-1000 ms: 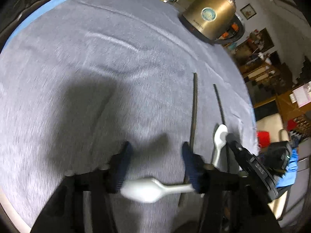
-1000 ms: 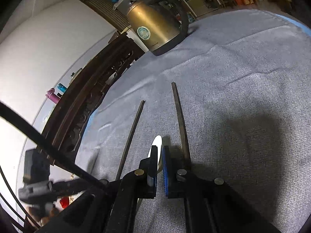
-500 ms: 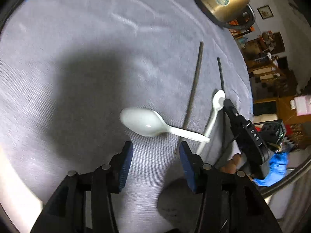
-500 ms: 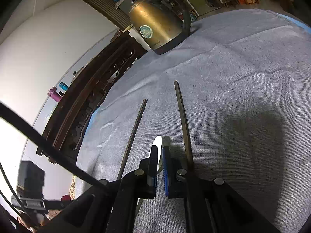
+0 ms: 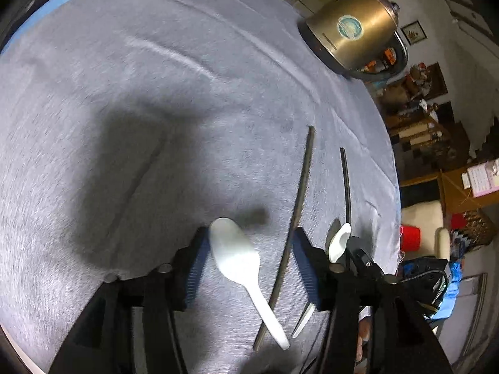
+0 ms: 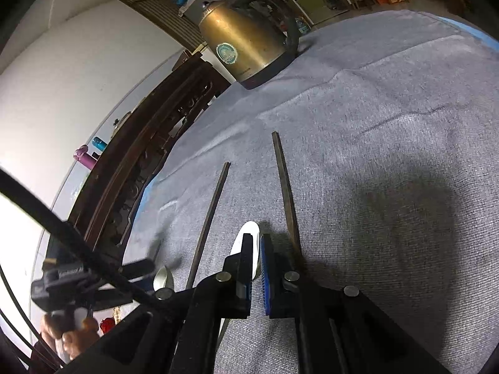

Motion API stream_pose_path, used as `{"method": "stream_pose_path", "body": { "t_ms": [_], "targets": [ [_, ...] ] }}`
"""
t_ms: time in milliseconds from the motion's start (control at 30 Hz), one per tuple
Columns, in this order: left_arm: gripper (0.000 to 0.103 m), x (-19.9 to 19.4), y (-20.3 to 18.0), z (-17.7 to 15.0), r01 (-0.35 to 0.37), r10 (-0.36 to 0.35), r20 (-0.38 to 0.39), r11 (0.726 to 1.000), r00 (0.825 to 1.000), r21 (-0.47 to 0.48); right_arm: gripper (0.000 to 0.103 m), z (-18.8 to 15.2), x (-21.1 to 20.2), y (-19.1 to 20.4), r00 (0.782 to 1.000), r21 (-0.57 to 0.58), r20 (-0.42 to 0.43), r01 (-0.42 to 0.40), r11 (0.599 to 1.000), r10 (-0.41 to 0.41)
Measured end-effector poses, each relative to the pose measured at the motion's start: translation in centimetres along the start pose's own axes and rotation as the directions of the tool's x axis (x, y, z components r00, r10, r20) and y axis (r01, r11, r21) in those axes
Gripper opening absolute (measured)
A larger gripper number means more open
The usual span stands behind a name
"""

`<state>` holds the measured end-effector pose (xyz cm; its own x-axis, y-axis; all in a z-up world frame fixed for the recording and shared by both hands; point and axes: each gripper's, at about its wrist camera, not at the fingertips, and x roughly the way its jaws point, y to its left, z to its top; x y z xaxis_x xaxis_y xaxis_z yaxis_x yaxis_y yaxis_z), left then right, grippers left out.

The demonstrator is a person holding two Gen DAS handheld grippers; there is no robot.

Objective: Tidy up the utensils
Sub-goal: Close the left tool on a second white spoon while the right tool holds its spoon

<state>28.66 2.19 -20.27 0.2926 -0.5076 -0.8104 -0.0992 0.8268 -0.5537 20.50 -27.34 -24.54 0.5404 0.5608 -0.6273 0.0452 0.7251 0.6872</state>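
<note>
A white spoon (image 5: pixel 234 249) lies between the fingers of my left gripper (image 5: pixel 251 243), bowl pointing away, its handle crossing a dark chopstick (image 5: pixel 301 199). The jaws are opening and the pads do not touch the spoon. A second chopstick (image 5: pixel 345 180) lies parallel to the right. Between the two chopsticks lies a second white spoon (image 6: pixel 248 237). My right gripper (image 6: pixel 257 240) is shut, its tips over that spoon's bowl, with nothing visible between the pads. It also shows in the left wrist view as the right gripper (image 5: pixel 355 246).
A brass-coloured kettle (image 5: pixel 352 37) stands at the far edge of the grey tablecloth (image 5: pixel 140 109). Dark wooden furniture (image 6: pixel 140 168) runs along the table's left side in the right wrist view. A person's hand (image 6: pixel 71 336) holds the left gripper at the lower left.
The left gripper let go of the spoon and its jaws widened. It drew back, then came close again. The spoon has turned so its bowl points away. The right gripper has not moved.
</note>
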Motion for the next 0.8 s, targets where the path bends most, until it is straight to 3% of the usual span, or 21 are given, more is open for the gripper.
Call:
{"method": "stream_pose_path", "body": {
  "t_ms": [167,233,300,400,667,800],
  "targets": [
    [0.062,0.3,-1.7,-0.4,-0.057,0.057,0.004,0.995,0.998,0.085,0.008,0.0,0.0,-0.1,1.000,0.005,-0.009,-0.003,1.000,0.003],
    [0.050,0.3,-1.7,-0.6,-0.047,0.047,0.000,0.993,0.999,0.105,0.008,0.0,0.1,-0.2,1.000,0.010,-0.012,-0.005,1.000,0.005],
    [0.020,0.5,-1.4,-0.6,-0.048,0.049,-0.009,0.993,0.999,0.107,0.008,0.1,0.2,-0.3,1.000,0.016,-0.017,-0.008,1.000,0.009],
    [0.014,0.4,-0.8,-0.6,-0.036,0.037,-0.003,0.993,0.999,0.114,0.008,0.1,0.4,-0.4,1.000,0.022,-0.024,-0.011,1.000,0.012],
    [0.015,-1.0,-0.1,-1.6,-0.001,0.004,-0.023,0.992,1.000,0.127,0.008,0.0,0.6,0.1,1.000,0.004,-0.028,-0.011,1.000,0.011],
    [0.044,-2.2,0.3,-2.1,-0.012,0.013,-0.004,0.991,1.000,0.134,0.008,0.0,0.9,0.2,1.000,-0.001,-0.029,-0.005,1.000,0.005]
  ]
}}
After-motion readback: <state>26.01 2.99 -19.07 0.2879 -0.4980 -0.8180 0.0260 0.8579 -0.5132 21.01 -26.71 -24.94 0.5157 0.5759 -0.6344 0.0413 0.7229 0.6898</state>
